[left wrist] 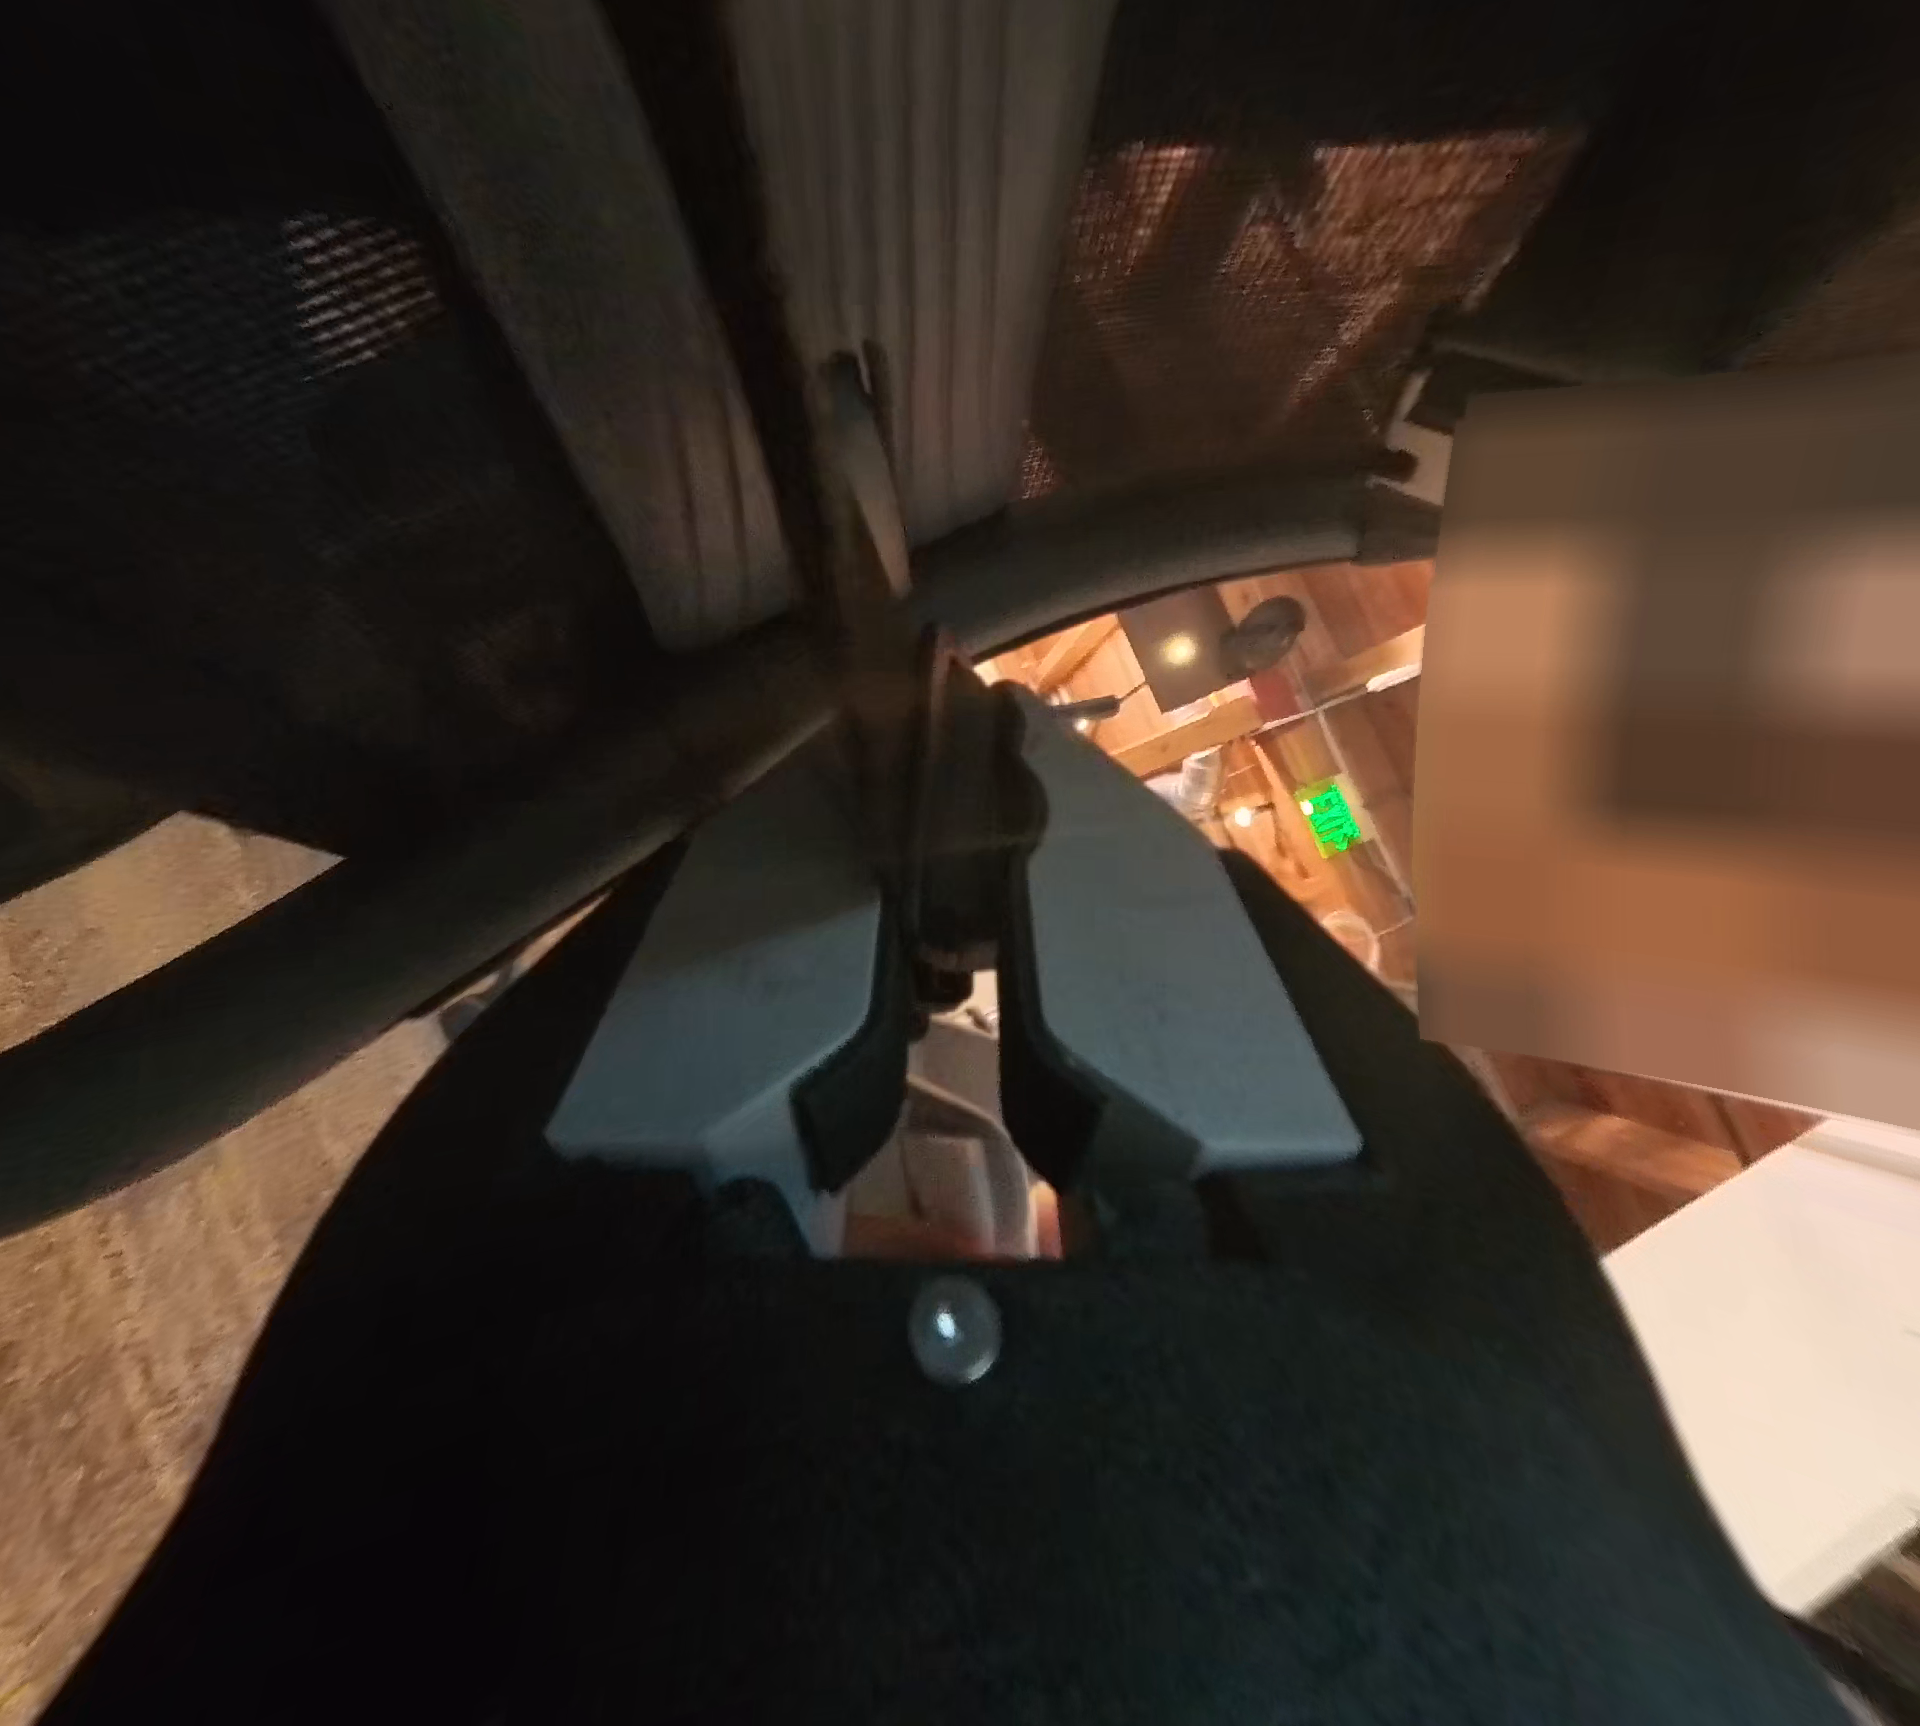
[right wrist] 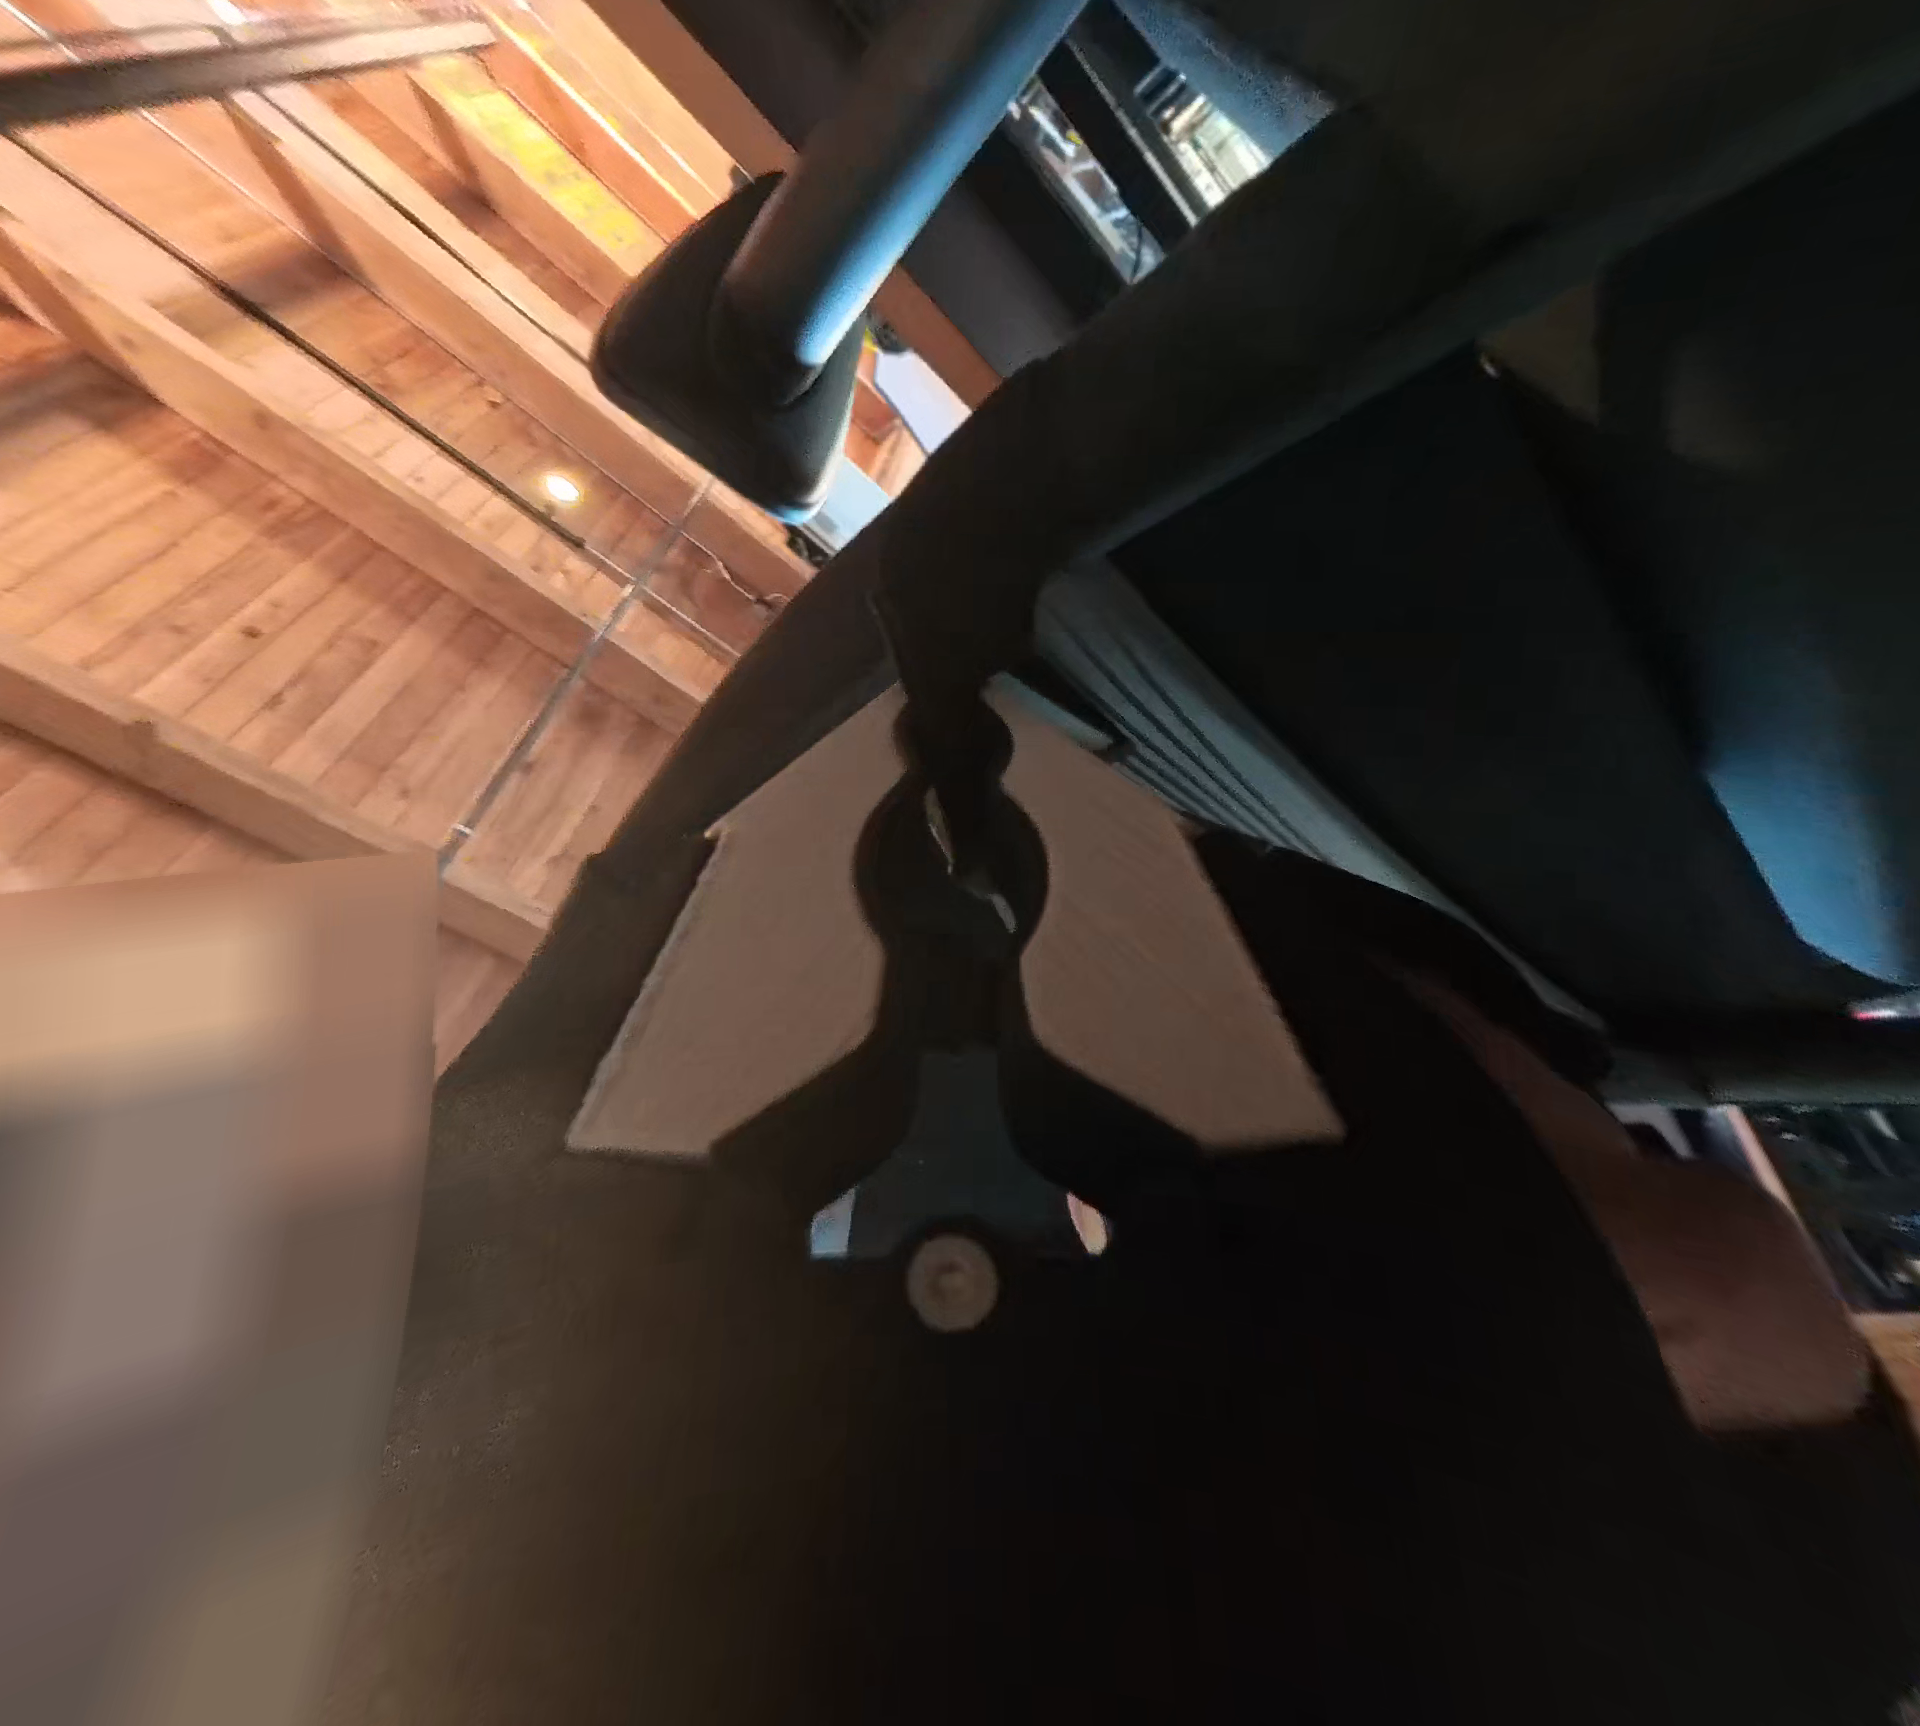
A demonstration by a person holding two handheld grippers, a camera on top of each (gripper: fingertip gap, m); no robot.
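Gripping dark cord (left wrist: 920,835), both grippers

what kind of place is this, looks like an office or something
Probably an office or workspace in a timber-built building. The left gripper and right gripper both grip the frame of a mesh office chair. Behind it are a wooden plank ceiling, a lit green exit sign and a white desk.

Dark strap (left wrist: 883,720) against chair frame (left wrist: 1143,564)

Black mesh cloth (left wrist: 260,450) stretches over a matt dark chair frame (left wrist: 1143,554); the ceiling (right wrist: 260,533) is bare planked wood.
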